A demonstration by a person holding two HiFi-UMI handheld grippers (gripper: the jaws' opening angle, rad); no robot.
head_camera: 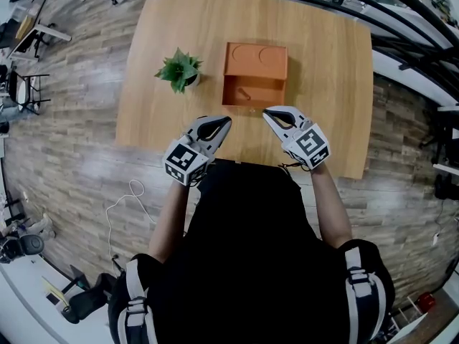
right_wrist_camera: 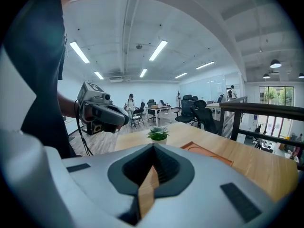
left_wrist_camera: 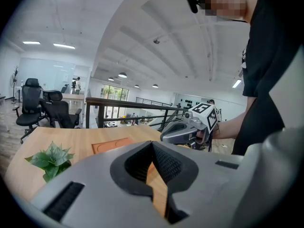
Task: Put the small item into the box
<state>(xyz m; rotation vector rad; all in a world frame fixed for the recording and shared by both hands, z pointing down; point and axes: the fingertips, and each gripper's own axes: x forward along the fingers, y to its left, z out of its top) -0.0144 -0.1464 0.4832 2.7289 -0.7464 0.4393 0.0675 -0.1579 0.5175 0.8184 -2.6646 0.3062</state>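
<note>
Left tool: my left tool (left_wrist_camera: 152,144) has its grey jaws closed tip to tip with nothing between them; only wood shows through the gap behind the tips.
Right tool: my right tool (right_wrist_camera: 153,147) is pinched shut the same way and is also empty.
Tool placing: in the head view both tools hang over the near part of the table, side by side and apart. Their tips turn slightly towards each other and point at the box.
Marker cubes: a black-and-white square-marker cube (head_camera: 182,161) sits at the back of the left tool, and another (head_camera: 310,144) at the back of the right.
Light wooden table (head_camera: 323,84): it carries the box and the plant.
Orange rectangular box (head_camera: 269,92): it stands open near the middle of the table, just beyond my tool tips.
Box lid (head_camera: 256,60): it is folded back flat towards the far edge and has two round recesses.
Small item (head_camera: 244,92): it lies inside the box's open tray, towards its left side. It is orange like the box and too small to make out its shape.
Small green potted plant (head_camera: 179,70): it stands upright left of the box, near it but not touching.
Wood-plank floor (head_camera: 72,170): a white cable (head_camera: 125,201) lies on it off the table's near-left corner.
</note>
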